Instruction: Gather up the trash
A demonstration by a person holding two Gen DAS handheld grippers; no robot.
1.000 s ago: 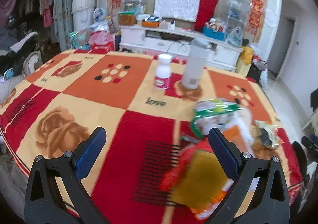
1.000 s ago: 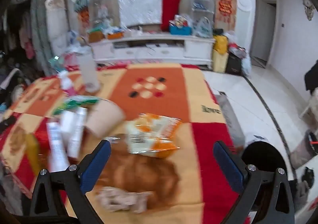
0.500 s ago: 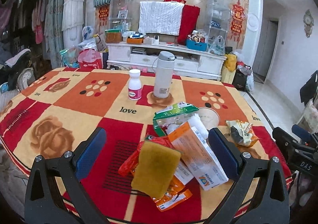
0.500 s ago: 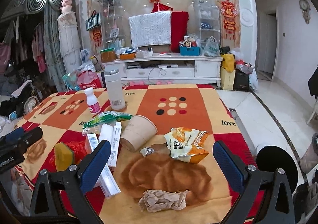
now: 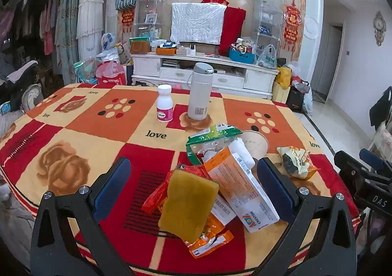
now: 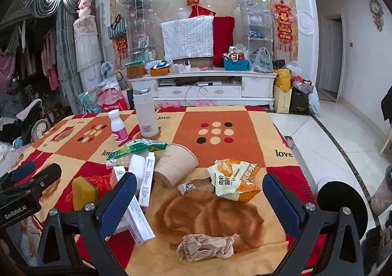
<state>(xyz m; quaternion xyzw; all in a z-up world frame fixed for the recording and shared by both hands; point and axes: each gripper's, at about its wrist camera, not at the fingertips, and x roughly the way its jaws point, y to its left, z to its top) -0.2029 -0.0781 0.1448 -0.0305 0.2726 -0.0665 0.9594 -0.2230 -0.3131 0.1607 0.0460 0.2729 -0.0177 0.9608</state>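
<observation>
Trash lies heaped on the patterned tablecloth (image 5: 73, 143). Between the open fingers of my left gripper (image 5: 193, 183) sit a yellow sponge (image 5: 187, 205), an orange-and-white carton (image 5: 241, 192), red and orange wrappers (image 5: 208, 241) and a green bag (image 5: 210, 136). My right gripper (image 6: 199, 200) is also open, held above a crumpled brown paper wad (image 6: 205, 246). Beyond it lie an orange snack bag (image 6: 235, 179), a small foil scrap (image 6: 186, 187) and a tipped paper cup (image 6: 175, 165). Neither gripper holds anything.
A white thermos (image 5: 199, 91) and a pink-labelled pill bottle (image 5: 164, 107) stand upright mid-table. A black round bin (image 6: 341, 201) sits on the floor past the table's right edge. A cluttered white TV cabinet (image 6: 210, 82) lines the far wall.
Both views have steadied from a blurred sweep and risen to level. Over the last half second the grippers barely moved. Both stayed open and the trash has not shifted.
</observation>
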